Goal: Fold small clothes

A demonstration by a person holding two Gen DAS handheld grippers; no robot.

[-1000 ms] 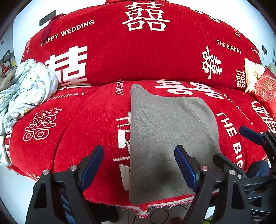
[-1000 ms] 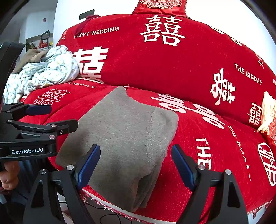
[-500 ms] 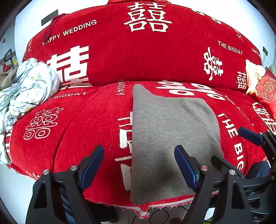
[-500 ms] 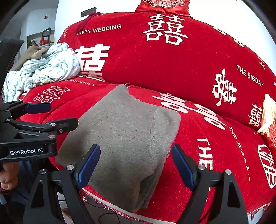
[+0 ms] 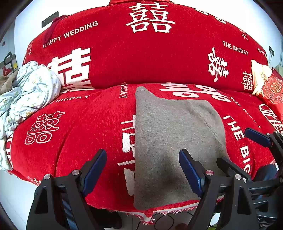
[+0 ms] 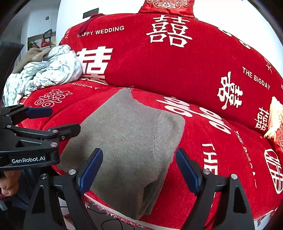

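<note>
At 6 o'clock in the left wrist view, the left gripper hangs tilted down toward the seat, its 2 blue-padded fingers spread wide with nothing pinched; its right finger stands over the near part of the folded grey garment without pressing it. The right gripper is posed the same way at 6 o'clock in its own view, jaws spread and empty, hovering above the garment's near edge. From the right wrist view, the left gripper shows again at 9 o'clock, with a bit of the person's hand below it at 8 o'clock.

The garment lies folded in layers at the middle of the sofa seat, reaching to the front edge. A red cover with white wedding lettering drapes the sofa. At 9 o'clock a crumpled pale floral cloth is heaped on the seat; at 3 o'clock sits a red embroidered cushion. A white wall rises behind.
</note>
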